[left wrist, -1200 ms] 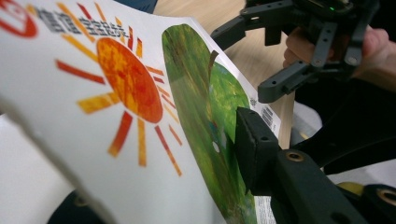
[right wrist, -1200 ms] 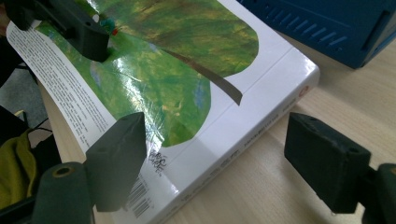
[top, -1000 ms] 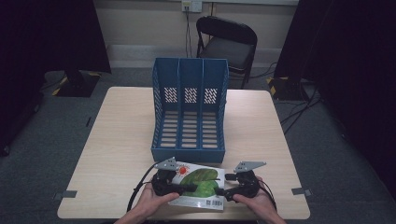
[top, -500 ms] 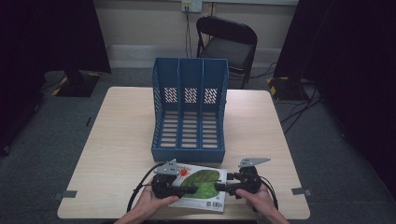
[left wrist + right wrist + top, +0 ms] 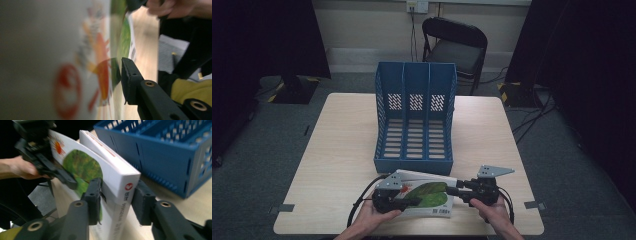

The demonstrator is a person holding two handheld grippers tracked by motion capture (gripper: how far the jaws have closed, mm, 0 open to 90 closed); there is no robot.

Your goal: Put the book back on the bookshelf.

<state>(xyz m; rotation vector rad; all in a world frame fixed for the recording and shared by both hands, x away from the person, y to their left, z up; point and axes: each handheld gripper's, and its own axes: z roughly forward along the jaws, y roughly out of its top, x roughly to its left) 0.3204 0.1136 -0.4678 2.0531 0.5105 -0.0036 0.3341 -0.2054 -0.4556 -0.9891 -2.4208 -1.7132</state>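
left claw (image 5: 408, 201), near left of the surface (image 5: 337, 150): i have it clenched on the book (image 5: 427, 197), its dark jaw lying across the cover's left half. in the left gripper view the cover (image 5: 75, 75) is blurred and very close, red and orange print on white, one black pad (image 5: 128, 75) pressed against it; the other pad is hidden behind the book.

book: white cover with a green round picture and a small red-orange mark, barcode at its near edge. it sits at the near edge of the surface, just in front of the blue file rack (image 5: 415, 120), between my two hands. in the right gripper view it is tilted up on its edge, spine (image 5: 125, 202) toward that camera, a red logo on the spine.

right claw (image 5: 455, 192), near right: its jaws have just been closing, with the book's spine end between them. in the right gripper view one pad (image 5: 94, 195) lies on the green cover side, the other (image 5: 142, 200) on the back; both touch, so i read it as grasping the book.

far: rack stands mid-surface, three slots, open toward me. a folding chair (image 5: 454, 45) stands beyond the far edge.
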